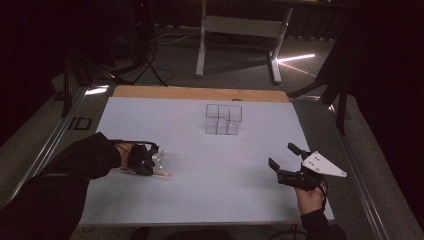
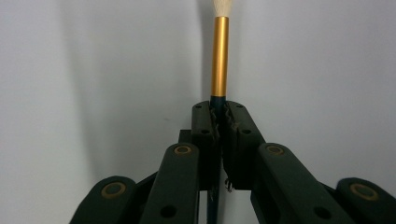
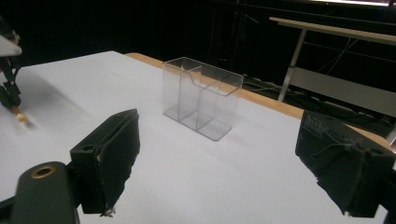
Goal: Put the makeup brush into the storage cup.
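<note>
Closest to the person, the two hands sit low on the white bench (image 1: pixel 200 200), one on each side. The right tool (image 1: pixel 282 156) is down at about 4 o'clock on the bench, jaws spread wide with nothing between them, the grey three-cornered plate on its back catching the light. In the right gripper view both black pads stand well apart and just frame the bench surface ahead.

Over at about 8 o'clock is the left tool (image 1: pixel 150 165), in a dark-sleeved hand. Its jaws are clamped on a brush (image 2: pixel 219 60): in the left gripper view the two pads are squeezed together on the dark handle, and the gold ferrule sticks straight out past the tips toward 12 o'clock in that view, ending in a pale bristle tuft at the top edge. In the high view the brush lies low against the bench, poking out of the tool toward 3 o'clock. Can't tell if the bristles actually touch the surface.

Farther out, around 12 o'clock from the bench middle, stands a clear plastic organizer (image 1: pixel 223 119), upright, split into compartments. It looks empty as far as I can see, and it's well apart from both tools.

Past the far edge there's a strip of bare wood, then a dark floor with the white legs of another table (image 1: pixel 240 30).
</note>
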Available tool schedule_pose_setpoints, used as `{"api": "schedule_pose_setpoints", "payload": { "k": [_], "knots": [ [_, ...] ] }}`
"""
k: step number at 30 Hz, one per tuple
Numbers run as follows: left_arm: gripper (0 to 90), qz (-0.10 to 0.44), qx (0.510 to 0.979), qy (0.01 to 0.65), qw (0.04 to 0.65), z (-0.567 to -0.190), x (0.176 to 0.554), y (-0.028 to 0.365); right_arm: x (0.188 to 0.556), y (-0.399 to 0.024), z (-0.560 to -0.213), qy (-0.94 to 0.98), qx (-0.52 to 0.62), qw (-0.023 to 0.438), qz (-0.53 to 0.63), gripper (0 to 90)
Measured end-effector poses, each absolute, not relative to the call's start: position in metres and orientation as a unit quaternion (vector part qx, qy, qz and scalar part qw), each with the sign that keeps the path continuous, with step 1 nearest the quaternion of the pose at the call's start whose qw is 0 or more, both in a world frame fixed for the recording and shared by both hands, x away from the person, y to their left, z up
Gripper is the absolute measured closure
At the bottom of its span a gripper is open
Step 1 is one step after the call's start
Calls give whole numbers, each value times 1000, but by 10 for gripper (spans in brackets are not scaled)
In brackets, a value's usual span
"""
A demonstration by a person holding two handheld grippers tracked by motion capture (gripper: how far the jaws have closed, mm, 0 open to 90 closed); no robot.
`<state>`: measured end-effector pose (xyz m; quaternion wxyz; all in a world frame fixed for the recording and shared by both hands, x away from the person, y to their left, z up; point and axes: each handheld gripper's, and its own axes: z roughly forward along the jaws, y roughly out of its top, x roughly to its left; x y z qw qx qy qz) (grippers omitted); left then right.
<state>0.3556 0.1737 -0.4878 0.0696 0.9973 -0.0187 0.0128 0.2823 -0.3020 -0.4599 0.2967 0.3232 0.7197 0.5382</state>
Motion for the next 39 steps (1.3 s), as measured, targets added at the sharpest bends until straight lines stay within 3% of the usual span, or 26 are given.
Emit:
{"api": "schedule_pose_setpoints", "payload": {
  "k": [8,19,39],
  "knots": [
    [838,14,989,42,143,-457,361,171,282,-302,-459,719,321,297,539,135],
    [838,18,978,88,190,-433,361,160,282,-302,-458,719,321,296,542,135],
    [839,18,934,168,315,-420,360,136,282,-299,-459,723,317,288,541,135]
  ]
}}
